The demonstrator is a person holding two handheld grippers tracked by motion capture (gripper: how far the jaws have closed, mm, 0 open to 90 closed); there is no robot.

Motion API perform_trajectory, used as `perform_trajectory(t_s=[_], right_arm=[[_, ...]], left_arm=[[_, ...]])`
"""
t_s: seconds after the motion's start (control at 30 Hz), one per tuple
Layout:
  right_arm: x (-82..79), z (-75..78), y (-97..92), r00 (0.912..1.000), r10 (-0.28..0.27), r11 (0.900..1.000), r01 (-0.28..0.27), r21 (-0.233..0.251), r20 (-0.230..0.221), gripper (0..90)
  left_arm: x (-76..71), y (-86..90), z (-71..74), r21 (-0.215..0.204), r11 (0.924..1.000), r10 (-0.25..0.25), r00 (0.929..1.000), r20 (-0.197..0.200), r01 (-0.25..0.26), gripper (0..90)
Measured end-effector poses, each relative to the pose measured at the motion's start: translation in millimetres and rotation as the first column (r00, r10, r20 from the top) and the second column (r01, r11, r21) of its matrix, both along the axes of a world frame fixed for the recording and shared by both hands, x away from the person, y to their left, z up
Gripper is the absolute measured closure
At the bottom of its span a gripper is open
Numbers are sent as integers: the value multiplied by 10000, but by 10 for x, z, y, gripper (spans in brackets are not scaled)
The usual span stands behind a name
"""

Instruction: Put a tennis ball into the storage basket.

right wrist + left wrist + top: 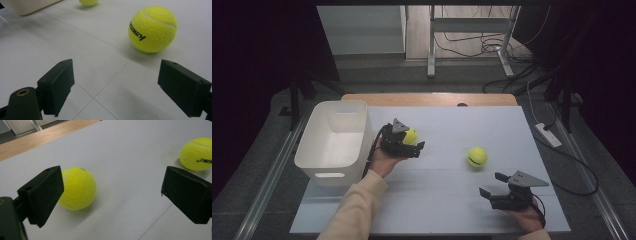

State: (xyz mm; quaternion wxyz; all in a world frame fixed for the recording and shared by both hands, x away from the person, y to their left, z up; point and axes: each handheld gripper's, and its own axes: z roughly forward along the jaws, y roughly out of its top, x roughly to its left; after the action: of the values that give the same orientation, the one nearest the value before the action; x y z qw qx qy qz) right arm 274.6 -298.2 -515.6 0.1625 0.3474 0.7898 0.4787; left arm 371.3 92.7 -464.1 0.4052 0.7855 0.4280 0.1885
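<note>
A yellow tennis ball (410, 136) (77, 188) lies on the white table just ahead of my left gripper (416, 140) (112, 182). It sits close to one jaw, partly hidden behind it, and the jaws stand wide apart without pressing on it. A second tennis ball (477, 156) (152, 28) (197, 153) with black lettering rests at mid-table. My right gripper (492, 184) (115, 72) is open near the front right, pointing toward that ball with a gap of table between them. The first ball (88, 2) also shows far off in the right gripper view.
A white plastic bin (307, 150) (25, 6) stands at the table's left, right beside the left hand. A wooden strip (427, 98) (37, 138) runs along the far edge. Beyond the table are a stand's legs and loose cables (482, 47).
</note>
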Motion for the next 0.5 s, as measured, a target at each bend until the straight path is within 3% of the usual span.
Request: perform_trajectory(t_s=[0.5], right_arm=[[4, -10, 4, 10000, 32, 9999, -32, -95, -19, 135]], left_arm=[[196, 72, -67, -104, 9984, 549, 9981, -264, -552, 50]])
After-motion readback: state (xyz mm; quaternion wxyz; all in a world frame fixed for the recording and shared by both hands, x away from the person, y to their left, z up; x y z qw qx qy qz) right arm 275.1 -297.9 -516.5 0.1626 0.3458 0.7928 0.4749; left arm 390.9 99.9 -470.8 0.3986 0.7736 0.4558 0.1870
